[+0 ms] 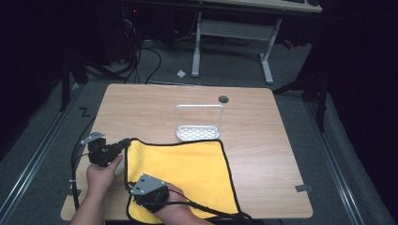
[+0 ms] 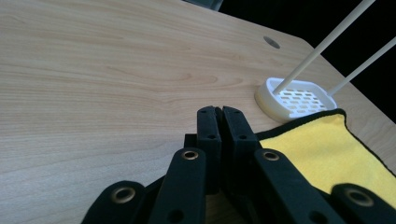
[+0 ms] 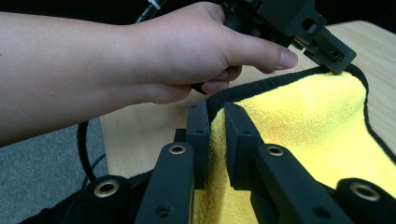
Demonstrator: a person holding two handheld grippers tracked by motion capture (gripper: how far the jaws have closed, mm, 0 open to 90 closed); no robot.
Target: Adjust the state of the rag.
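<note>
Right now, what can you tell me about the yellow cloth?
The yellow cloth is a soft, fuzzy towel with black edging, lying mostly flat on the wooden table. Its near-left edge is lifted: the right gripper pinches a fold, and the left gripper grips the far-left corner. Its far edge lies against the white rack, whether touching is unclear.

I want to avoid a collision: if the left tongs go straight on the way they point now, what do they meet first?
Probably the white rack: it stands ahead of the left tongs, slightly to one side, so depth and aim are uncertain. Before it lies bare table.
</note>
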